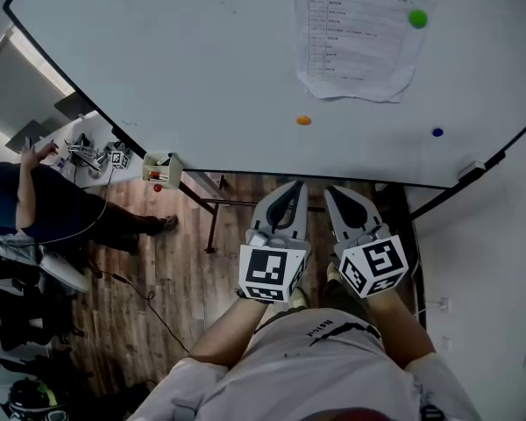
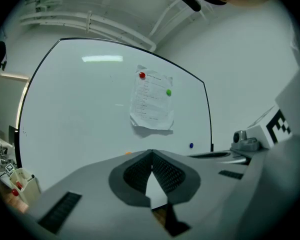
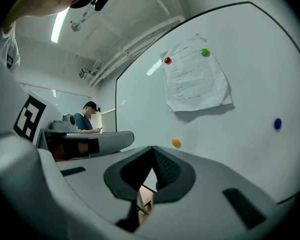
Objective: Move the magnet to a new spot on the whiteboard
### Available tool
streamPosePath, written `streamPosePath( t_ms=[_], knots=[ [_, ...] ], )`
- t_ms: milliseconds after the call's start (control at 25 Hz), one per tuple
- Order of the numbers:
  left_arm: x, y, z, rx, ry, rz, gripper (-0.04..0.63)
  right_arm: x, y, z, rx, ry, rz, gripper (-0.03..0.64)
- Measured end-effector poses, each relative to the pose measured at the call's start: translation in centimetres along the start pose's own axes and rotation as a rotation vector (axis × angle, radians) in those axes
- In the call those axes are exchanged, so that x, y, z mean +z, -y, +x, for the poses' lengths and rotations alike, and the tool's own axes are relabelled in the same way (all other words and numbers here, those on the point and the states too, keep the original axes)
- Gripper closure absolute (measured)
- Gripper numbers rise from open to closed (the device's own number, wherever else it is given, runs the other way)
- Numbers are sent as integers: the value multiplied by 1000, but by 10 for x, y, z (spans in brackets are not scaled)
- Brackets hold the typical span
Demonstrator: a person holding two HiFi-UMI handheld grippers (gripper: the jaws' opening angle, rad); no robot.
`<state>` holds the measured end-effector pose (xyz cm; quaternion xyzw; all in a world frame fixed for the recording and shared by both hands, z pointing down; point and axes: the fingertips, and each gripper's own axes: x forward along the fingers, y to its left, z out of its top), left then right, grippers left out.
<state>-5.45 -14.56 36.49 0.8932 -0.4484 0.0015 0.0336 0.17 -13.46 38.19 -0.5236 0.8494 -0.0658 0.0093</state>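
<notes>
Left tongs (image 2: 151, 152) and right tongs (image 3: 152, 148), tips together, empty, apart from whiteboard (image 1: 202, 77).

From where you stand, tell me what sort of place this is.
Probably an office or lab: a large whiteboard with a printed sheet held by a green magnet, and a person at a cluttered desk.

Cool, even light — ceiling strip (image 3: 60, 26) glints on whiteboard (image 2: 80, 114), edges fisheye-warped.

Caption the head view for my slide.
Left claw and right claw shut, empty, short of the whiteboard; orange magnet untouched.
</notes>
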Motion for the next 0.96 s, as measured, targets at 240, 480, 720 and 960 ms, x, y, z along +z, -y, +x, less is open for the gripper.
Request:
streamPosePath(
  t_ms=[240, 480, 720, 960],
  knots=[
    [3, -2, -2, -2, 5, -1, 583, 6, -7, 0, 5, 8, -11, 603],
    [6, 0, 0, -8, 17, -3, 583, 11, -5, -2, -4, 13, -27, 603],
    [4, 2, 0, -14, 16, -3, 583, 12, -3, -3, -17, 16, -38, 603],
    [4, -2, -3, -6, 16, -8, 583, 12, -5, -3, -18, 15, -35, 603]
  ],
)
